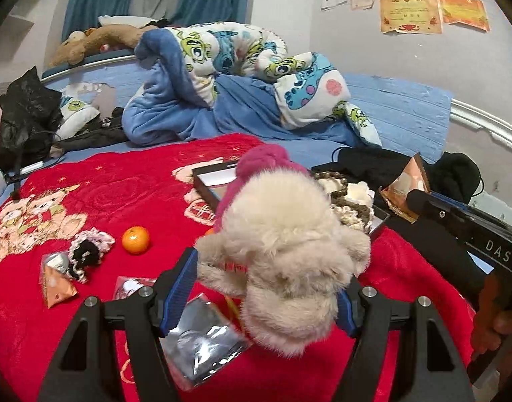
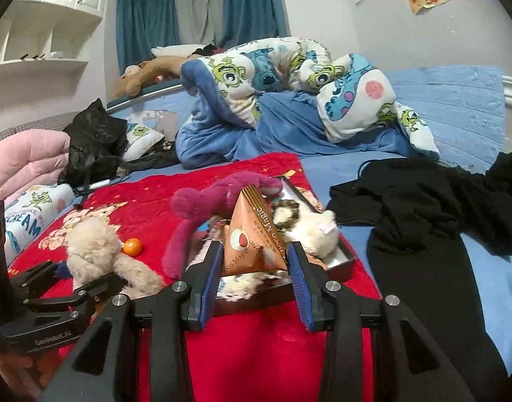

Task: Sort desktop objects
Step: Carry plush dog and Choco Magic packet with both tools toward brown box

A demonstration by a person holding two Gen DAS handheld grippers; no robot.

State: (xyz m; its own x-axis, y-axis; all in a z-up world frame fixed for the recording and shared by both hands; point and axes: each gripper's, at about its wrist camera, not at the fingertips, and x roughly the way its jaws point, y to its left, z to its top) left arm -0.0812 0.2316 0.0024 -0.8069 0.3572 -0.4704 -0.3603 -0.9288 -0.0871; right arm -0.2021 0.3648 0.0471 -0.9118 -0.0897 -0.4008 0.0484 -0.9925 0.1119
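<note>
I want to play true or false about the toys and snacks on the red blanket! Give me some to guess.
1. The left gripper holds a cream plush. True.
2. The right gripper holds the orange. False: it holds a triangular snack pack; the orange lies on the blanket.
3. The tray has a bead bracelet in it. True.
4. The blanket is green. False: it is red.
</note>
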